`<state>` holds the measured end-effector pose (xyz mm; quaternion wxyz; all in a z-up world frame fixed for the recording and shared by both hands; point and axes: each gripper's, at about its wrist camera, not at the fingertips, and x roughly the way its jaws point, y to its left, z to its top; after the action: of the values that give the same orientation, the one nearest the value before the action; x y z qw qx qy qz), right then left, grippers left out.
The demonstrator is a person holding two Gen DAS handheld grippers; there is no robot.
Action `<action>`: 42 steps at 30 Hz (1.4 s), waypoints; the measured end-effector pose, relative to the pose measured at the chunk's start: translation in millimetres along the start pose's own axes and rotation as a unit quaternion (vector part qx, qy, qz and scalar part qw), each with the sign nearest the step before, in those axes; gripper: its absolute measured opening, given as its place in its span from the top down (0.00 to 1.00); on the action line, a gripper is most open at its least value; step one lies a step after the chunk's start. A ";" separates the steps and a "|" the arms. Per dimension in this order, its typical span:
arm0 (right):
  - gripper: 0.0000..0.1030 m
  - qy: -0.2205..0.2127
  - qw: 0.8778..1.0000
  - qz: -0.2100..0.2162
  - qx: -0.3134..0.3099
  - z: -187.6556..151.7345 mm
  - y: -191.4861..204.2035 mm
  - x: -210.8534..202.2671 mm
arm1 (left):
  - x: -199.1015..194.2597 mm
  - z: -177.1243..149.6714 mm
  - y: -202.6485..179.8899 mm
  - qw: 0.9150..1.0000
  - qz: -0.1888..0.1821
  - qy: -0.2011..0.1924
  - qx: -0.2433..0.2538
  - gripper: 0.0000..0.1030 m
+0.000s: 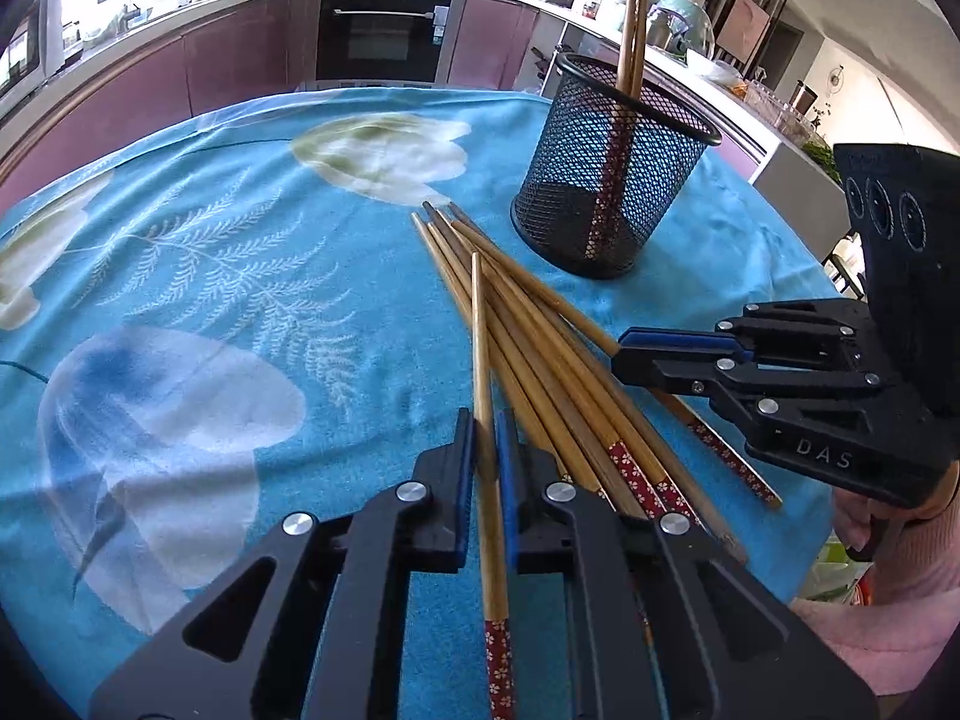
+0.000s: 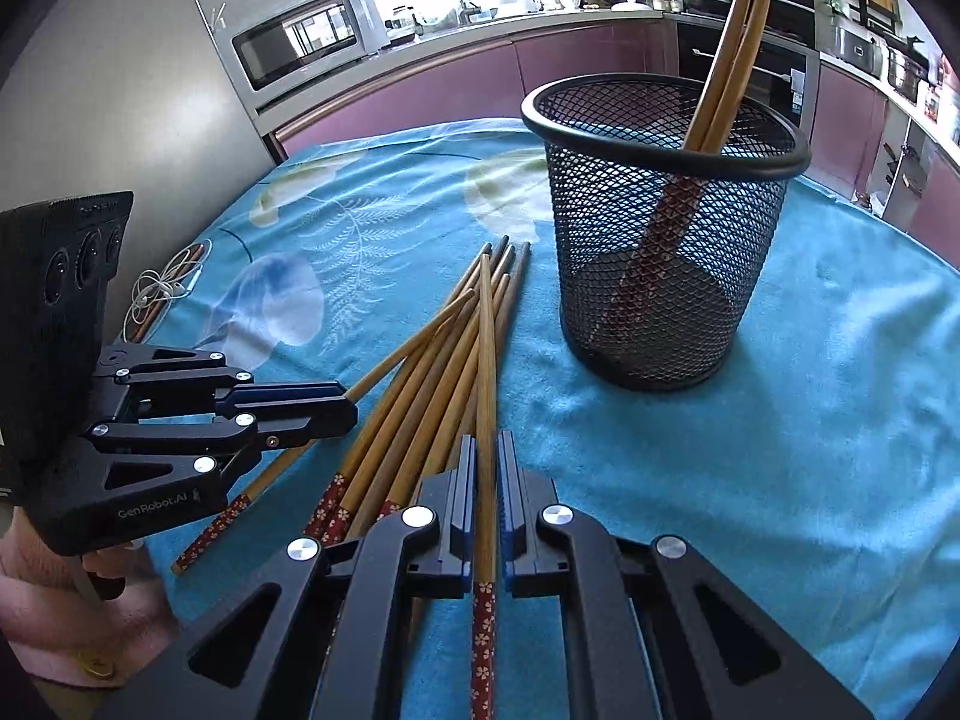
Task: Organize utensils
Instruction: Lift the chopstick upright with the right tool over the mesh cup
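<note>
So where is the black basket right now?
The black mesh basket stands upright on the blue tablecloth, just beyond the loose chopstick pile, to its right in both views, with two chopsticks leaning inside.

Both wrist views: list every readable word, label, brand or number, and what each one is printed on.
"DAS" – on the right gripper body, seen in the left wrist view; further letters may be hidden.
"GenRobot.AI" – on the left gripper body, seen in the right wrist view.
Sticker on the oven door: too small to read.
Raised lettering atop the left gripper's camera housing: too blurred to read.
</note>
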<state>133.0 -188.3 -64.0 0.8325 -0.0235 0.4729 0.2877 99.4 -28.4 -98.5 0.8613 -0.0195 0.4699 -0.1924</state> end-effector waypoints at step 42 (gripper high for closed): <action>0.94 -0.163 0.984 0.069 0.023 9.2 -17.8 -96.8 | -106.6 42.0 -4.0 0.983 -0.128 -0.129 -0.017 0.93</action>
<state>111.6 -244.4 14.5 0.8768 0.0760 0.3376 0.3338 80.9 -1.0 11.2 0.8827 -0.1188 0.3514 -0.2885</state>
